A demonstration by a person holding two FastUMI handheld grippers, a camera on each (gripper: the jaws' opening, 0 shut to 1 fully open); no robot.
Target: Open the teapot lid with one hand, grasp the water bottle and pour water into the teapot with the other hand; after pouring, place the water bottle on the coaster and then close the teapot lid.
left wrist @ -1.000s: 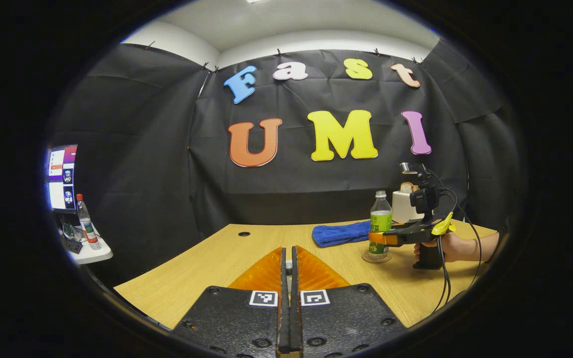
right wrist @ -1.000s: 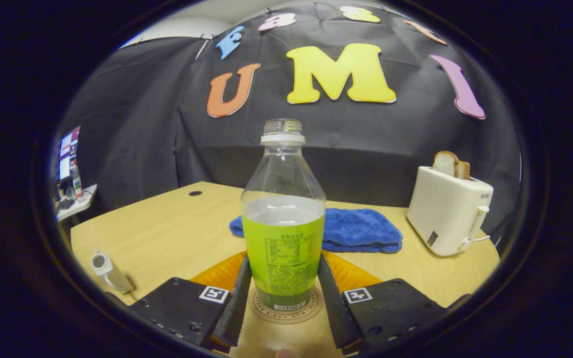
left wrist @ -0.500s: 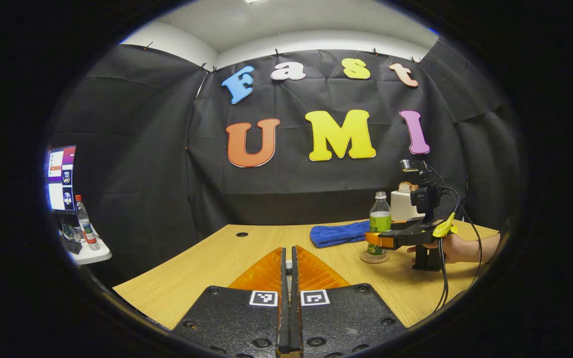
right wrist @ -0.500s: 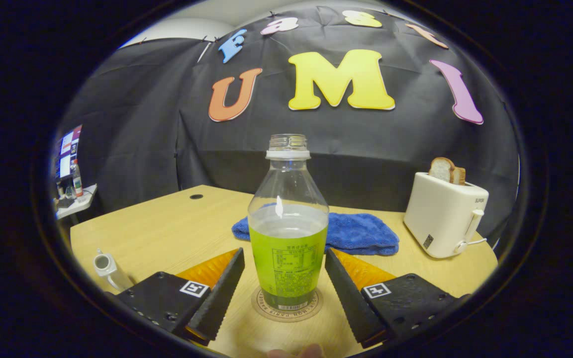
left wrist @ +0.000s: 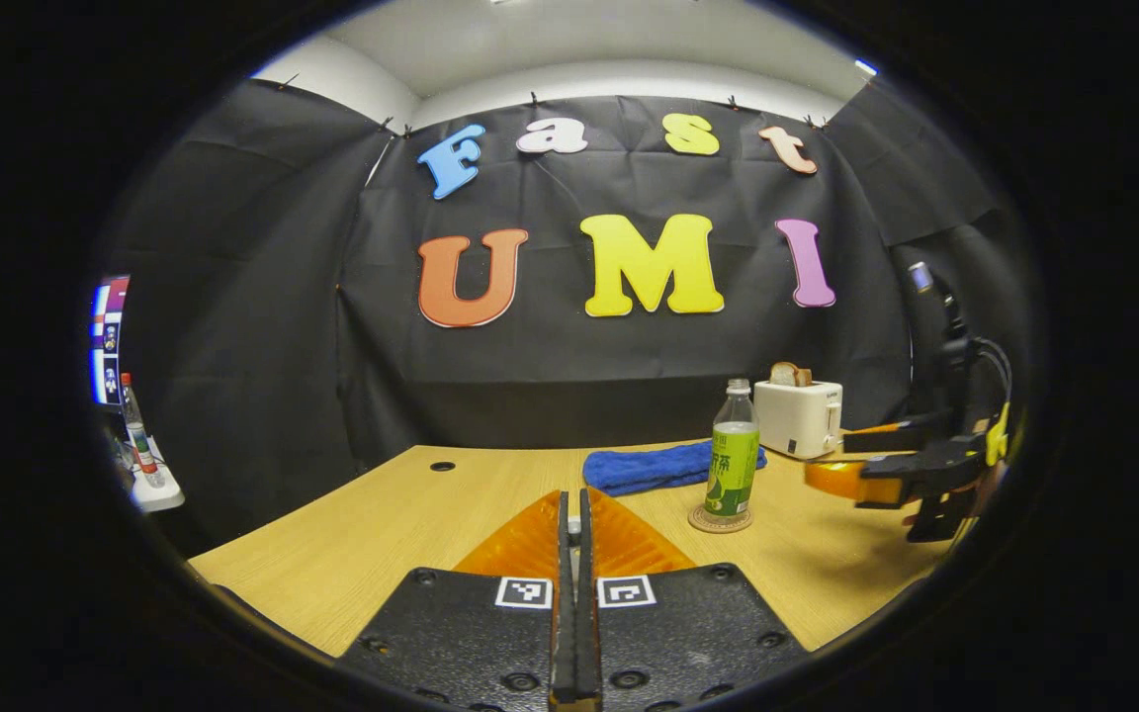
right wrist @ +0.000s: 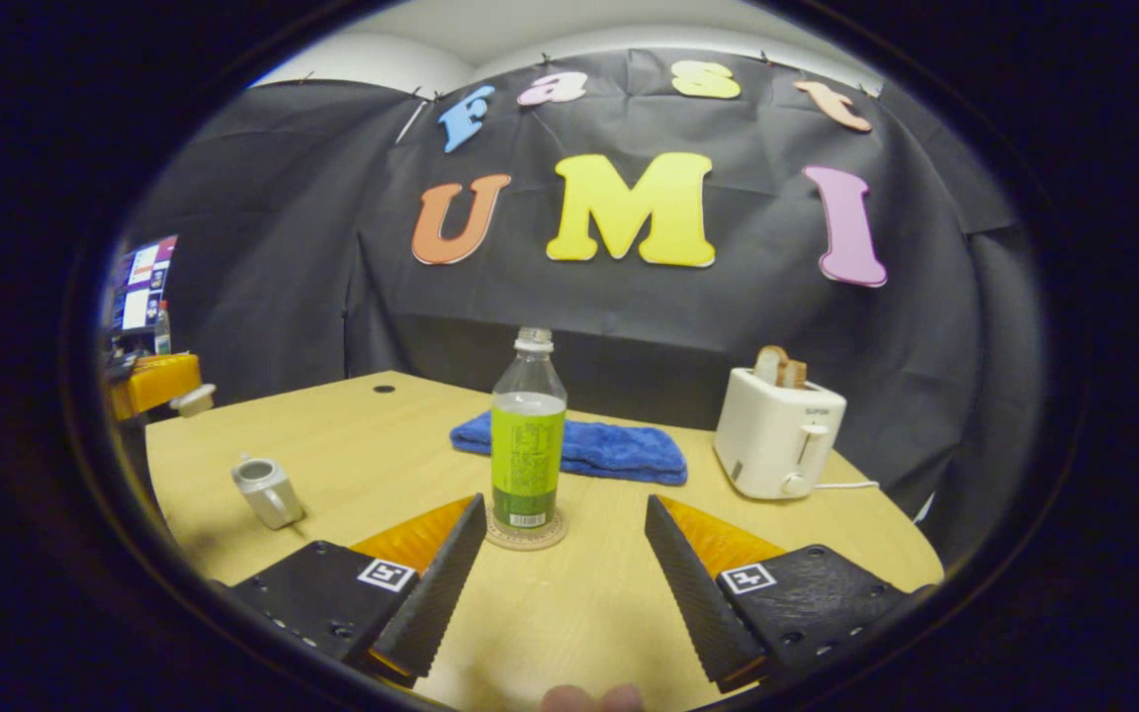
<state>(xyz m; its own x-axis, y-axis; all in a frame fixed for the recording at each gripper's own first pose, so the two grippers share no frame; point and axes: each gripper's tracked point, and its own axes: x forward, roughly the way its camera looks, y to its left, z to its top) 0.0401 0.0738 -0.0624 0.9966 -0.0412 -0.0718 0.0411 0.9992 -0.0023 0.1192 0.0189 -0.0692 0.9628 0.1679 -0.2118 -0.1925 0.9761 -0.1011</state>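
I count one water bottle (right wrist: 528,435) on my table (right wrist: 589,613), uncapped, upright on its one round coaster (right wrist: 527,535), just in front of one blue towel (right wrist: 609,450). My right gripper (right wrist: 563,564) hangs short of the bottle, its two fingers spread wide, nothing between them. One small teapot (right wrist: 268,489) sits well off to the bottle's left, lid off. One white toaster (right wrist: 777,445) holds two bread slices. In the left gripper view, my left gripper (left wrist: 575,593) has both fingers pressed together; I cannot tell if the lid sits pinched in them.
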